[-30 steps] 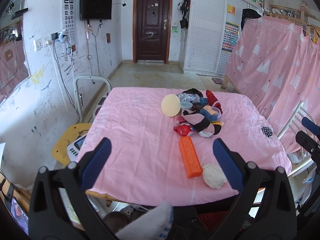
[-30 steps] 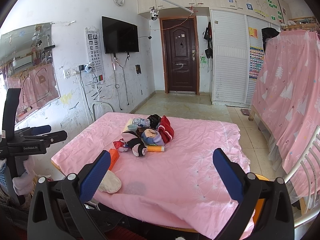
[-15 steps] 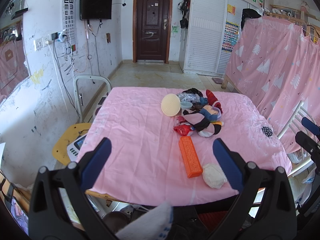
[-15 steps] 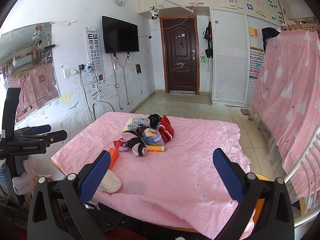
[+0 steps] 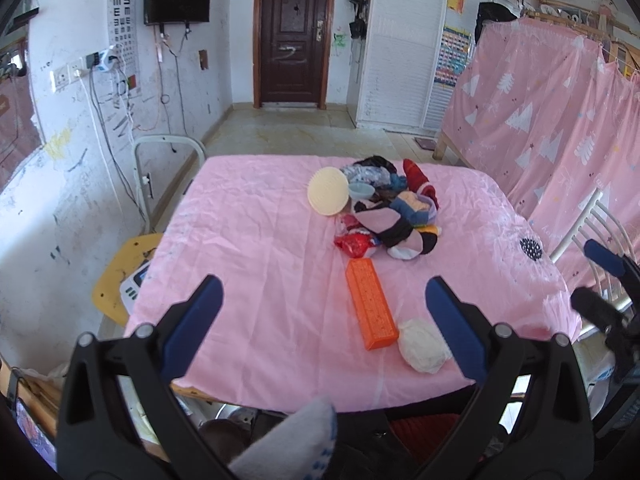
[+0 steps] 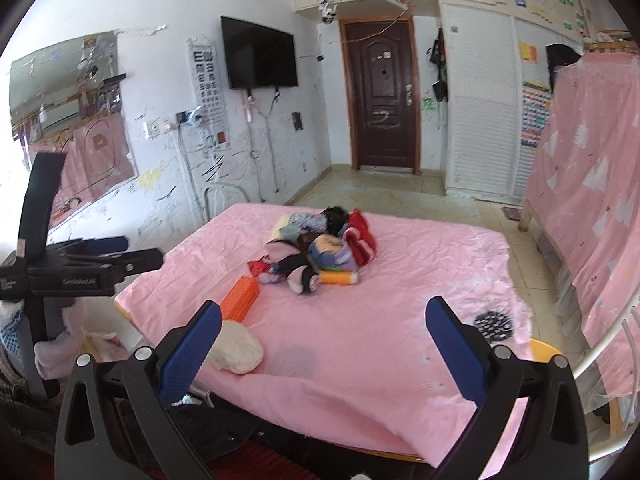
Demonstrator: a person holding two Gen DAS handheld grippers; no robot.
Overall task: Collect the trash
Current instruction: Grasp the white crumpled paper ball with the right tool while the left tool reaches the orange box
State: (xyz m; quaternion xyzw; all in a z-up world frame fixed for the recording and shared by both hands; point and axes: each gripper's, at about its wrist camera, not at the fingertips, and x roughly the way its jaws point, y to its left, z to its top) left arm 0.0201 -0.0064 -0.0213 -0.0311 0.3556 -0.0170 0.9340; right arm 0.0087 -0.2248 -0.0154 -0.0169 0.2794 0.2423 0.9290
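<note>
At the far left of the left wrist view a yellow chair is seen just beside the counter, which is draped in a pink sheet. The left gripper is held off the near edge, its jaws spread wide with nothing between them. Moving right, an orange box is found lying flat, its long axis running away from the jaws and tilted slightly leftward at the far end. Just beside its near end, a crumpled white wad is seen, the likeliest piece of trash, close to the right-hand finger of the left gripper. Farther back a red wrapper is tucked against a pile of clothes, with a round cream disc at the pile's left. In the right wrist view the right gripper is likewise held wide apart and empty, and the white wad is seen just past its left-hand finger. The wad is judged reachable by either hand, though the left gripper looks slightly nearer. A spiky black brush is noted at the far right.
</note>
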